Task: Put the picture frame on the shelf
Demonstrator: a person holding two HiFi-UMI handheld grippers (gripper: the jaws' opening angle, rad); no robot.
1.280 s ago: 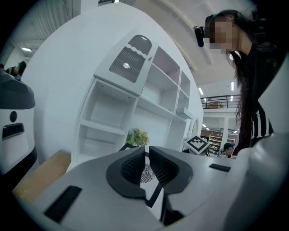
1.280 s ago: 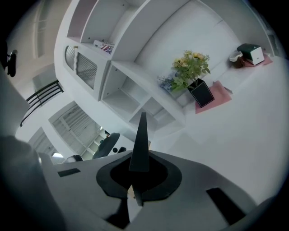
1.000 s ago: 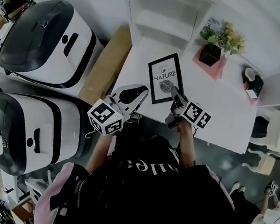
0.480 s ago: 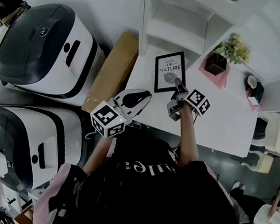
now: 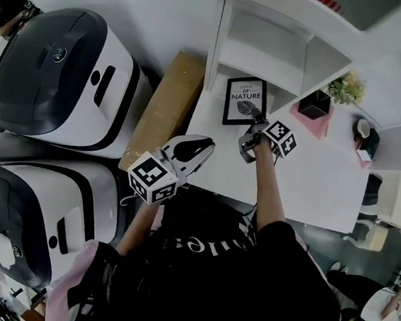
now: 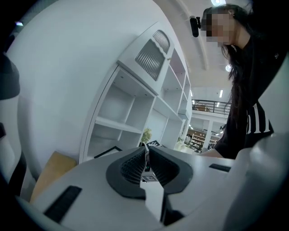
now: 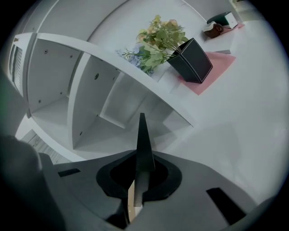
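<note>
Well left of the shelf stood 2 big white-and-dark machines, one farther back, one nearer the person. Just left of the shelf's side wall lay a cardboard box, btwn the machines & the white desk. L gripper hung in front of the shelf, off its left corner, over the desk's near edge. Its pads were together w/ nothing btwn them, touching nothing.

Picture frame, black border, white print w/ a leaf & "NATURE", was at the mouth of the shelf's lowest bay. Couldn't tell if it rested on the desk or was held off it. R gripper, in front of the shelf, was clamped on the frame's lower right corner. In the right gripper view the frame ran edge-on btwn the jaws, pointing into that bay.

Right of the shelf, on the desk, was a black pot w/ flowers on a pink mat. Further right of the shelf sat a small cup & a dark box, too small to tell more.
</note>
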